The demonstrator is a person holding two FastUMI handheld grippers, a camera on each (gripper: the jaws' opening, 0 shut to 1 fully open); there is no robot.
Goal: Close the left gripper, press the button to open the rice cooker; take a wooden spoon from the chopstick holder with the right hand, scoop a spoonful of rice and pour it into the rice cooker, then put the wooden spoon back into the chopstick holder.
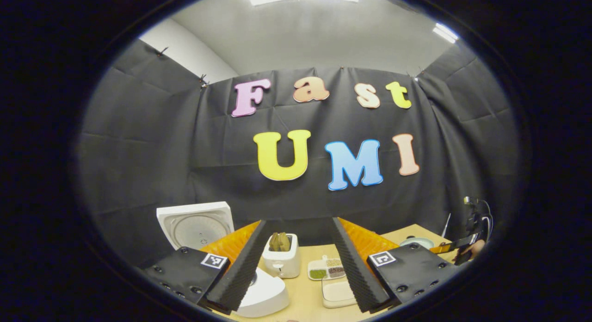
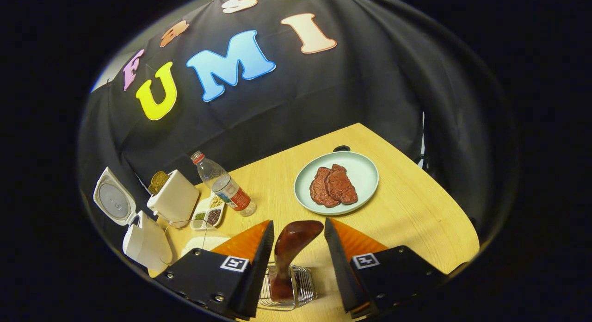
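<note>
A pale wooden table (image 2: 407,211) fills the lower right of the right gripper view. On it sit a plate (image 2: 365,174), bottle (image 2: 225,185), toaster (image 2: 175,198), tray (image 2: 208,212), cooker (image 2: 145,241) and wire holder (image 2: 303,287)

The left gripper (image 1: 299,262) was held level, facing the back wall, its jaws spread wide with nothing between them. The right gripper (image 2: 298,266) was tilted downward toward the desk, its jaws also apart and touching nothing. In the left gripper view, the right gripper and the hand (image 1: 469,252) holding it appeared far off to the right.
</note>
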